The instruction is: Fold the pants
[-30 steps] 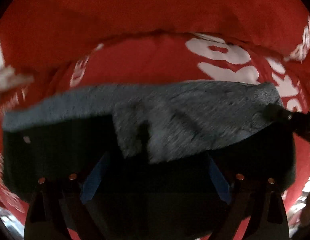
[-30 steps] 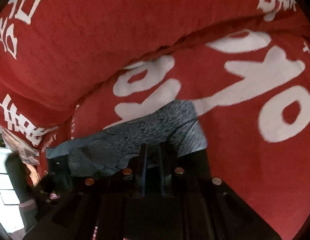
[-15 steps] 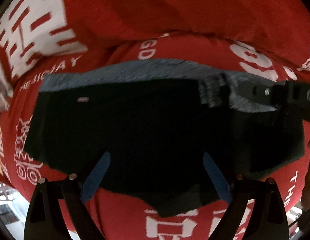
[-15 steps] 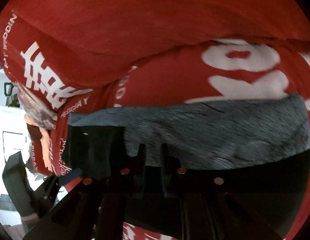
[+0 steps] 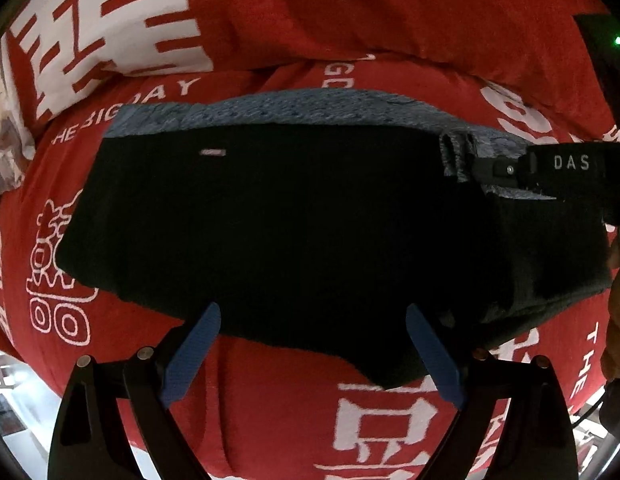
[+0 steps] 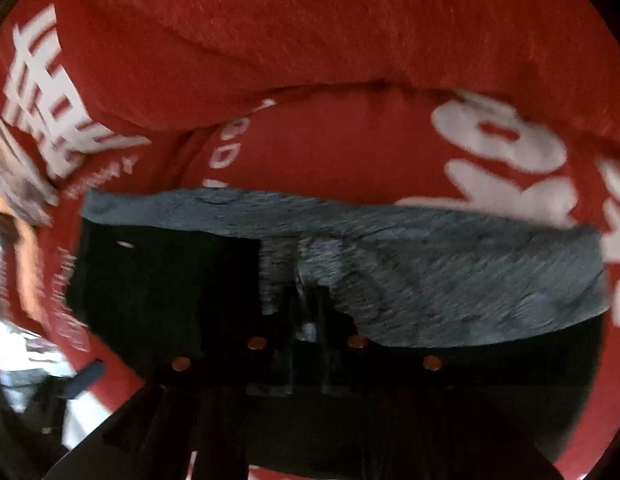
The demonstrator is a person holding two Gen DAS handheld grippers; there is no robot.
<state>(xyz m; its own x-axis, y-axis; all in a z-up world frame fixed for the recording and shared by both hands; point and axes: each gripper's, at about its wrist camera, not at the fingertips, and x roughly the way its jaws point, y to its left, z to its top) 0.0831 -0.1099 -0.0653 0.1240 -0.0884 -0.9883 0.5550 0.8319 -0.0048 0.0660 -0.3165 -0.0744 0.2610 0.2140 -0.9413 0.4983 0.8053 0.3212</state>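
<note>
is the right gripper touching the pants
Touching. The left wrist view shows the right gripper, jaws shut, pinching a bunched fold of the pants at their grey edge, with the fabric pulled up into its tip.

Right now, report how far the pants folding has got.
Done: the pants lie flat on the red cover, black layer folded over the grey fleecy lining. In hand: the right gripper pinches a lining fold; the left gripper hovers open. Left: further folds.
</note>
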